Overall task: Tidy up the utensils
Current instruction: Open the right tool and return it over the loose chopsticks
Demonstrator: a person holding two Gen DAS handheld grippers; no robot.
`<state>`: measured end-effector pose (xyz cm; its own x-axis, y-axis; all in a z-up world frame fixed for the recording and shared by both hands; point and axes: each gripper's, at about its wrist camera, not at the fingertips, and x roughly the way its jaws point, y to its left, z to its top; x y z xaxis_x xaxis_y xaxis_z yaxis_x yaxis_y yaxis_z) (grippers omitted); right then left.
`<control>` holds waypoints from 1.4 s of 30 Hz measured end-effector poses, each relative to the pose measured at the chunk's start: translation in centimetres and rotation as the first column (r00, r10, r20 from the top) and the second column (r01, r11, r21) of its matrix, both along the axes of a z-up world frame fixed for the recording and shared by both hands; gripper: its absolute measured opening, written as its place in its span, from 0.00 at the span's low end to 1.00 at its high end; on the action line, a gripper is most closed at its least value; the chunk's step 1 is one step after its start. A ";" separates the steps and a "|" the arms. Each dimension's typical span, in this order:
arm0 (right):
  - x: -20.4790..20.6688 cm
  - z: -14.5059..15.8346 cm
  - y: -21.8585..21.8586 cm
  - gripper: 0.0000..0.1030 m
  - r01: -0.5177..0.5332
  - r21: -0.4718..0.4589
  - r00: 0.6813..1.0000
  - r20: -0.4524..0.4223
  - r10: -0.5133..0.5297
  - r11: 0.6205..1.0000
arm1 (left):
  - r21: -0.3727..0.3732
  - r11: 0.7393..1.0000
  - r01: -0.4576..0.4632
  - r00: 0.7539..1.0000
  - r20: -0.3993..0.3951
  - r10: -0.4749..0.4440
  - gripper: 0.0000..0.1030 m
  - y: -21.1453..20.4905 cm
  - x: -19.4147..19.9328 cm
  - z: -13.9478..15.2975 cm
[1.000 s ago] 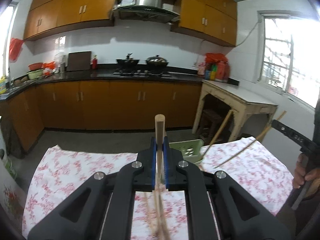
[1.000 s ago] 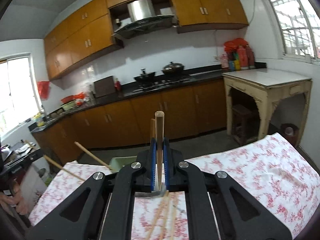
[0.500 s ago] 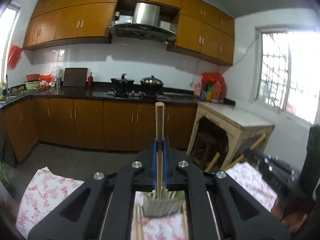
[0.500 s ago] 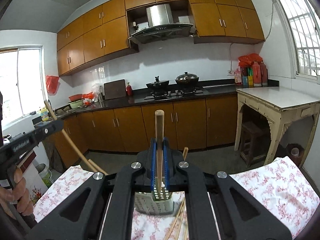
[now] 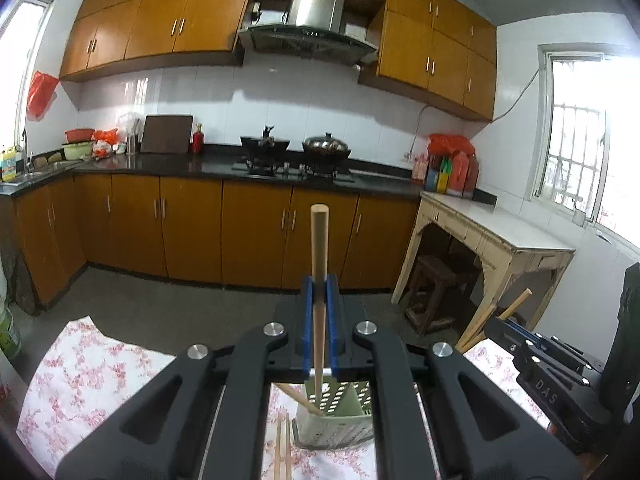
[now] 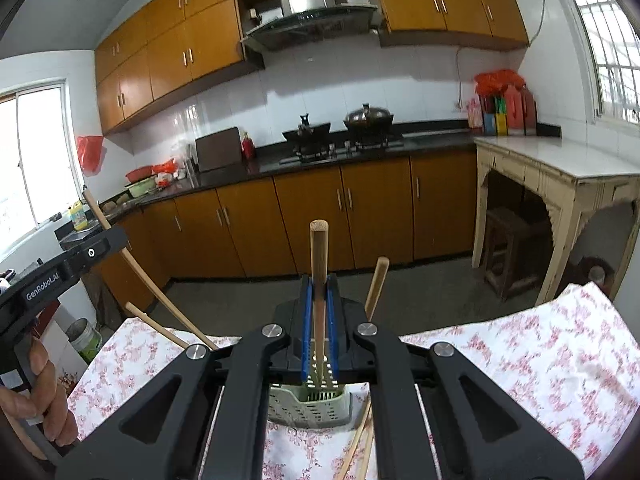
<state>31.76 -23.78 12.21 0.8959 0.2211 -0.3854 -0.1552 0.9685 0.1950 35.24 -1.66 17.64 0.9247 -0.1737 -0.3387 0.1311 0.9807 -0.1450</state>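
Observation:
My left gripper is shut on wooden chopsticks, held upright with their lower ends in or just over a pale green perforated utensil holder. My right gripper is shut on chopsticks too, upright over the same holder. A second stick leans beside them. Loose chopsticks lie on the floral tablecloth in front of the holder, in the left wrist view and in the right wrist view. Each gripper shows at the edge of the other's view.
The table with the floral cloth ends a little beyond the holder. Behind it are floor, brown kitchen cabinets and a cream side table at the right.
Both grippers have come nearer to the holder, which now sits larger and closer between the fingers. The chopsticks' lower ends have dropped towards its opening. Both stay shut.

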 end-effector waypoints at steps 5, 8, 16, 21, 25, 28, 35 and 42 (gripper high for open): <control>0.4 -0.4 0.2 0.07 -0.003 -0.003 1.000 -0.017 0.003 1.000 | 0.004 1.000 0.000 1.000 -0.027 0.000 0.07 0.3 0.8 -1.2; 0.7 -0.7 0.4 0.08 -0.008 -0.002 0.999 -0.032 0.008 1.000 | 0.004 1.000 0.003 0.999 -0.051 -0.003 0.08 0.6 1.2 -1.9; -0.4 0.1 -0.5 0.29 0.017 0.015 1.000 -0.002 -0.017 1.000 | -0.016 0.999 -0.033 0.998 -0.049 0.032 0.29 2.3 -0.2 -1.6; -2.3 1.3 -0.9 0.29 0.031 0.009 0.999 0.042 -0.032 0.999 | -0.031 0.998 -0.048 0.998 -0.029 0.047 0.33 3.6 -2.6 -0.8; -4.9 2.1 -1.7 0.29 0.046 -0.008 0.996 0.081 -0.045 0.999 | -0.038 0.998 -0.057 0.998 -0.010 0.057 0.37 5.1 -5.6 -0.6; -7.6 1.6 -3.3 0.29 0.072 -0.012 0.993 0.092 -0.070 0.997 | -0.037 0.997 -0.070 0.998 -0.008 0.069 0.38 6.5 -8.5 -1.5; -10.1 -3.4 -6.7 0.29 0.163 -0.038 0.987 0.001 -0.163 0.986 | 0.047 0.991 -0.125 0.988 -0.091 0.129 0.47 9.0 -12.2 -8.0; -7.2 -12.8 -6.4 0.29 0.144 -0.046 0.955 -0.256 -0.151 0.989 | 0.107 0.985 -0.139 0.943 -0.291 0.164 0.47 9.4 -10.9 -17.1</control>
